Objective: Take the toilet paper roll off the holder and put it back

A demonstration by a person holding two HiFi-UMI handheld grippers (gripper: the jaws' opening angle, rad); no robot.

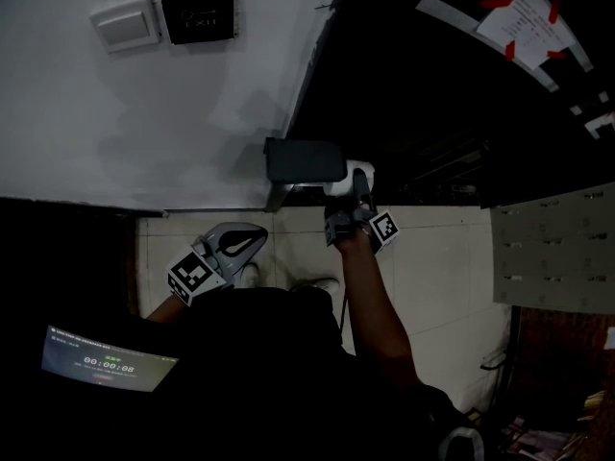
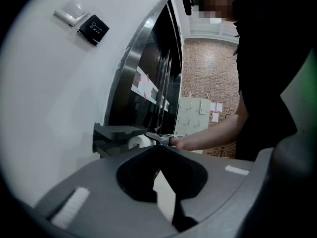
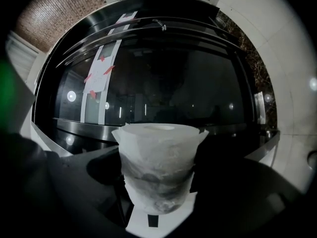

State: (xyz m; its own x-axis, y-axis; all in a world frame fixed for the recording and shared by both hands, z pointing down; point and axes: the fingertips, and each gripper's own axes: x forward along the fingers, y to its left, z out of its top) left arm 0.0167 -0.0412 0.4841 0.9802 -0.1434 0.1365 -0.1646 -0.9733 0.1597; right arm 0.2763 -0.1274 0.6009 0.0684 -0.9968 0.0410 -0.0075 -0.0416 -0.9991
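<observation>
Fingers of the right gripper (image 1: 356,188) were clenched on the toilet paper roll (image 3: 158,165), which was held just beside the right end of the dark holder (image 1: 306,159) on the white wall (image 1: 144,113). Below the holder, to its left, the left gripper (image 1: 258,233) hung with fingers pressed together on nothing.

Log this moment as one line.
right claw: shut on roll | roll: at end of holder | left claw: shut, empty, away from holder
</observation>
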